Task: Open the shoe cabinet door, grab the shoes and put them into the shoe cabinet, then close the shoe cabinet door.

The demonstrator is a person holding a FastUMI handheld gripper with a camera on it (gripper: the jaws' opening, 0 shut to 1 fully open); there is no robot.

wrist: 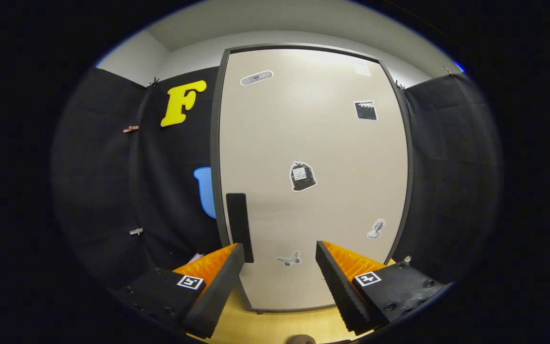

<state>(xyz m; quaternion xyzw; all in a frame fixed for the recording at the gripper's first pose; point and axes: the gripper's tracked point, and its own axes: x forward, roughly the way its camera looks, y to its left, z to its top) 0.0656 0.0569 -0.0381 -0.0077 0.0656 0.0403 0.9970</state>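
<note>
A tall beige shoe cabinet [311, 143] with a dark frame stands straight ahead, and its door is closed. A dark vertical handle [239, 227] sits near the door's left edge, low down. My gripper [280, 251] is open, with nothing between its fingers. The left fingertip [237, 253] is just in front of the handle's lower end, and the right fingertip [325, 255] is over the door's lower middle. Several small stickers dot the door. A rounded brown bit [301, 339] peeks in below the fingers; I cannot tell what it is.
A wooden floor [265, 325] runs under the cabinet and the fingers. Black cloth walls [447, 167] hang to the left and right of the cabinet, close to its sides. A pale wall and ceiling rise above.
</note>
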